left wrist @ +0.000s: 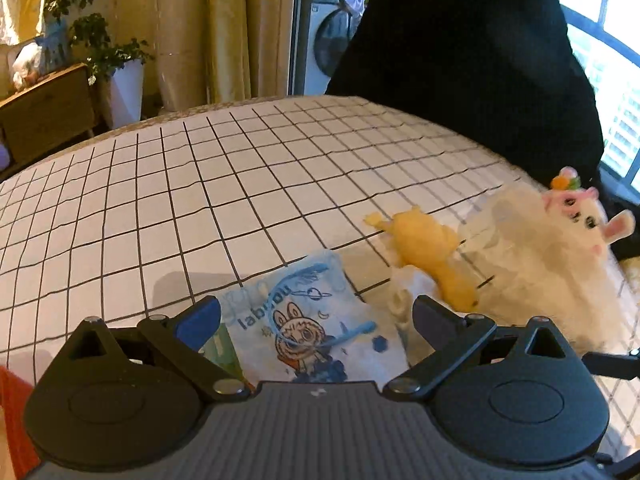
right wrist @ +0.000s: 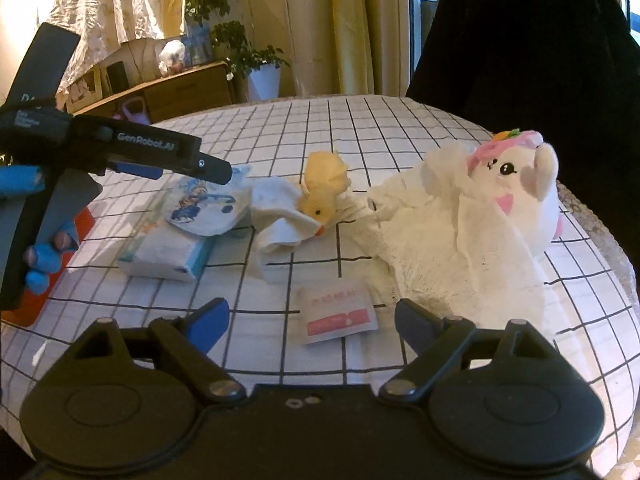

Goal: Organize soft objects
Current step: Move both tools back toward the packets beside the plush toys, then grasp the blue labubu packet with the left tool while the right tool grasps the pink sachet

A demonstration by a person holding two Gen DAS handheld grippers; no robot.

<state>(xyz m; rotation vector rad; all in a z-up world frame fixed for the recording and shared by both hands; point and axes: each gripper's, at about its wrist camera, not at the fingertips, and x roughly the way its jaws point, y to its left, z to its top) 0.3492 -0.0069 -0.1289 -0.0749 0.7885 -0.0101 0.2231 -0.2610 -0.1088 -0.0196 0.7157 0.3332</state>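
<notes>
Both grippers' fingers [left wrist: 200,322] spread apart

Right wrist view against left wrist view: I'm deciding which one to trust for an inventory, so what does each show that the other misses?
Only the right wrist view shows the small pink-and-white packet, the tissue pack under the pouch, and the left gripper from outside, reaching over the pouch. Only the left wrist view shows the washing machine and the window. Both show the printed drawstring pouch, the yellow duck plush, the white bunny plush and the checked tablecloth. Each view shows its own gripper open and empty.
</notes>
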